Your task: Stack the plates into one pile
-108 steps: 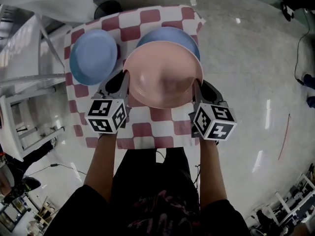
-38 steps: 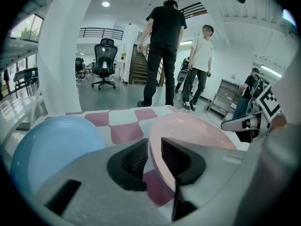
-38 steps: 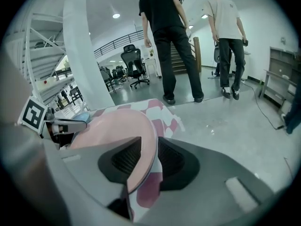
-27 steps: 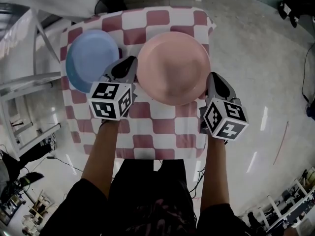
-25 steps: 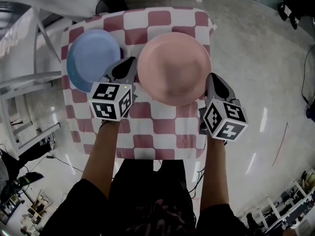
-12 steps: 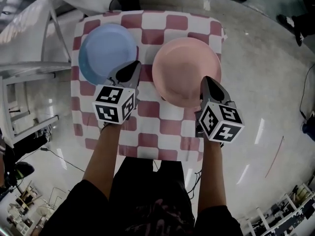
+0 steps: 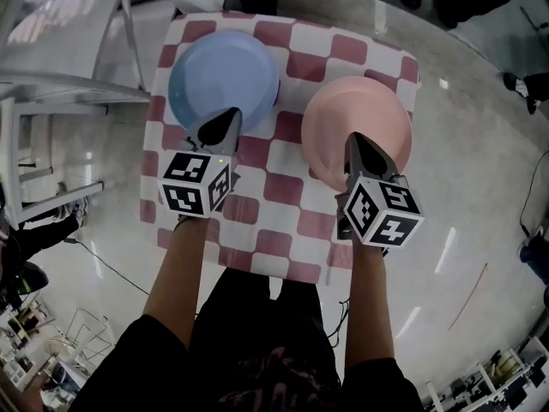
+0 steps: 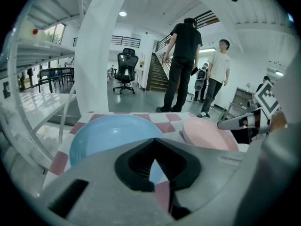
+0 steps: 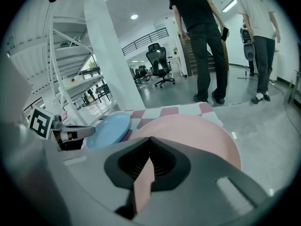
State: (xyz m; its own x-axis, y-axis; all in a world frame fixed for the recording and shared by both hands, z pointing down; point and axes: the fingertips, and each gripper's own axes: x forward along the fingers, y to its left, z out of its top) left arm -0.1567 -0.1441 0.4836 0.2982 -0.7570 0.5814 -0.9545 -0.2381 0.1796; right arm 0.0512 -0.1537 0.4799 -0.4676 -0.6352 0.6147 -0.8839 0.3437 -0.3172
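Observation:
A light blue plate (image 7: 223, 77) lies at the far left of the red-and-white checked table (image 7: 283, 187). To its right rests a pink plate (image 7: 358, 127), close to the table's right edge. My left gripper (image 7: 227, 120) hovers over the near rim of the blue plate, shut and holding nothing. Over the near rim of the pink plate is my right gripper (image 7: 354, 142), also shut and holding nothing. The left gripper view shows the blue plate (image 8: 110, 135) just ahead of the jaws and the pink plate (image 8: 209, 133) to the right. In the right gripper view the pink plate (image 9: 188, 131) fills the space ahead.
A white metal rack (image 7: 51, 93) stands against the table's left side, and a white pillar (image 8: 99, 55) rises behind it. Two people (image 8: 181, 65) stand on the floor beyond the far edge, near an office chair (image 8: 126, 65).
Earlier both grippers carried the pink plate over a blue plate. It now lies on the table and both have let go and drawn back. The left gripper has moved over to the left blue plate.

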